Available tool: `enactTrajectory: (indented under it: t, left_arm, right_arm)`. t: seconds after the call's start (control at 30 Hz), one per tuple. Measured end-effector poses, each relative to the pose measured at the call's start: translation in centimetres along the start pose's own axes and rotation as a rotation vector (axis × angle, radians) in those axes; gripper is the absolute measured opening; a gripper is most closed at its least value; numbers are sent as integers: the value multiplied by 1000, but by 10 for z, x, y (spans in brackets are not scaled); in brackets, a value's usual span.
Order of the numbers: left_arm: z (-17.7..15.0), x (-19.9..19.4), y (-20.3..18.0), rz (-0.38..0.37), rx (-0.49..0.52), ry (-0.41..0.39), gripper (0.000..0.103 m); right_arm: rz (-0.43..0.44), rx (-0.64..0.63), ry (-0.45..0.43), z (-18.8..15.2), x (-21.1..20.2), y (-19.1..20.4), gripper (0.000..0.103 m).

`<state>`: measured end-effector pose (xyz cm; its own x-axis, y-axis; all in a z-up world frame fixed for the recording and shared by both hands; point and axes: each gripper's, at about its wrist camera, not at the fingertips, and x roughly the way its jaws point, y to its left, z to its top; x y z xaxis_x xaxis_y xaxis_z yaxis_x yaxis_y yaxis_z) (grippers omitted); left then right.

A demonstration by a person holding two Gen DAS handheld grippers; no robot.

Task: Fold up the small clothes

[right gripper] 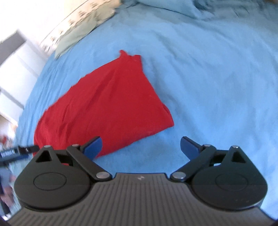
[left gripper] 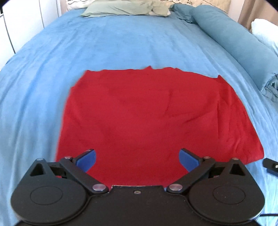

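A red garment [left gripper: 139,111] lies folded flat on the blue bedsheet [left gripper: 121,43]. My left gripper [left gripper: 138,160] is open and empty, hovering over the garment's near edge. In the right wrist view the same red garment [right gripper: 104,104] lies to the left of centre, its near right corner pointing toward me. My right gripper [right gripper: 140,147] is open and empty, above bare sheet [right gripper: 208,87] just right of that corner; its left finger [right gripper: 93,146] overlaps the cloth's edge in the image. The right gripper's tip [left gripper: 271,165] shows at the left wrist view's right edge.
A rolled teal duvet [left gripper: 243,43] lies along the bed's right side. A pale green pillow [left gripper: 121,7] sits at the head of the bed. A white wardrobe [left gripper: 20,22] stands left of the bed. The left gripper's body [right gripper: 15,152] shows at the right wrist view's left edge.
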<state>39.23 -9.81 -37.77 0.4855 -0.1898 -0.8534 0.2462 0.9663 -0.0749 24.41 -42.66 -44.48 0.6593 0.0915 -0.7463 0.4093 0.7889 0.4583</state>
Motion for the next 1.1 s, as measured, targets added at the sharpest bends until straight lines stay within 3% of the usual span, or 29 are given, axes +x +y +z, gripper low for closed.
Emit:
enactTrajectory:
  t: [0.1, 0.37, 0.57, 0.73, 0.83, 1.1]
  left_arm:
    - [8, 17, -15, 3, 12, -9, 103]
    - [24, 35, -29, -4, -42, -18, 103]
    - [26, 47, -33, 32, -26, 10, 103]
    - [25, 59, -28, 65, -30, 30, 102]
    - [24, 71, -24, 83, -44, 58, 101]
    - [23, 91, -26, 113, -25, 97, 103]
  right_arm:
    - [25, 94, -12, -2, 14, -11, 103]
    - [41, 263, -79, 4, 34, -35, 90]
    - [16, 247, -83, 16, 41, -33, 69]
    - [-36, 251, -78, 23, 49, -33, 38]
    - [-32, 242, -72, 26, 48, -29, 28]
    - [40, 221, -126, 42, 22, 4, 27]
